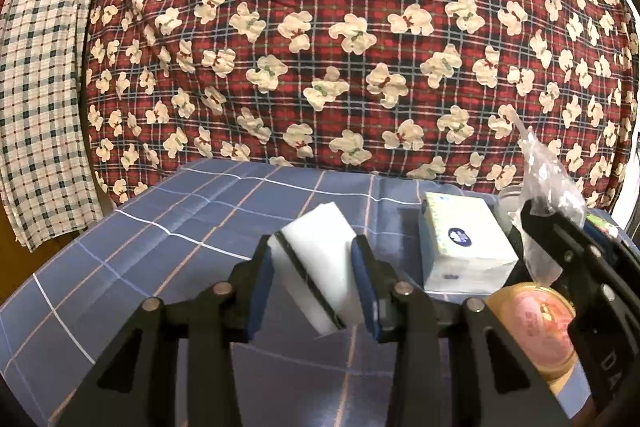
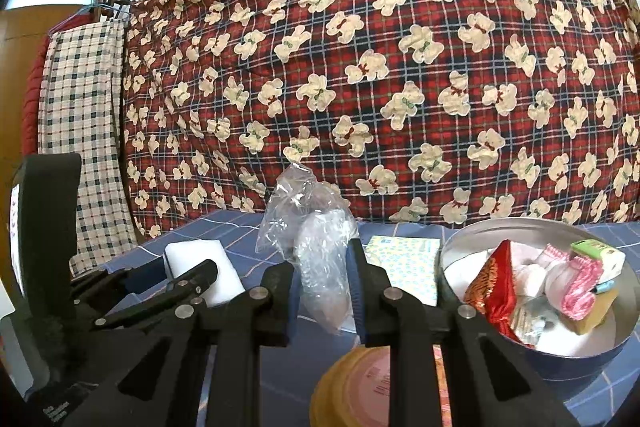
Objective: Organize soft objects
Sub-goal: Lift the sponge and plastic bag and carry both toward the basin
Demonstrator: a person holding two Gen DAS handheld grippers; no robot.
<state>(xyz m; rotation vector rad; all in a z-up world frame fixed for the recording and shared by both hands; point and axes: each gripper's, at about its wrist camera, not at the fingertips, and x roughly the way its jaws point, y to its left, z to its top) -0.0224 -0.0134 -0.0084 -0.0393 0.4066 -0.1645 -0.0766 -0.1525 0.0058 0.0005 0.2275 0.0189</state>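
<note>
My left gripper (image 1: 314, 269) is shut on a white sponge (image 1: 316, 259) with a dark stripe, held above the blue checked tablecloth (image 1: 160, 247); the sponge also shows in the right wrist view (image 2: 204, 267). My right gripper (image 2: 322, 267) is shut on a crumpled clear plastic bag (image 2: 316, 239), which also shows in the left wrist view (image 1: 548, 187). A round metal tin (image 2: 472, 239) at the right holds several soft items: a red pouch (image 2: 494, 291), pink-white socks (image 2: 576, 283), small packs.
A tissue pack (image 1: 464, 247) with a light dotted top (image 2: 404, 263) lies between the grippers and the tin. A round pink-and-tan lid (image 2: 372, 383) lies near the front edge. A red bear-print quilt (image 1: 340, 39) hangs behind the table, a checked cloth (image 1: 44, 87) at its left.
</note>
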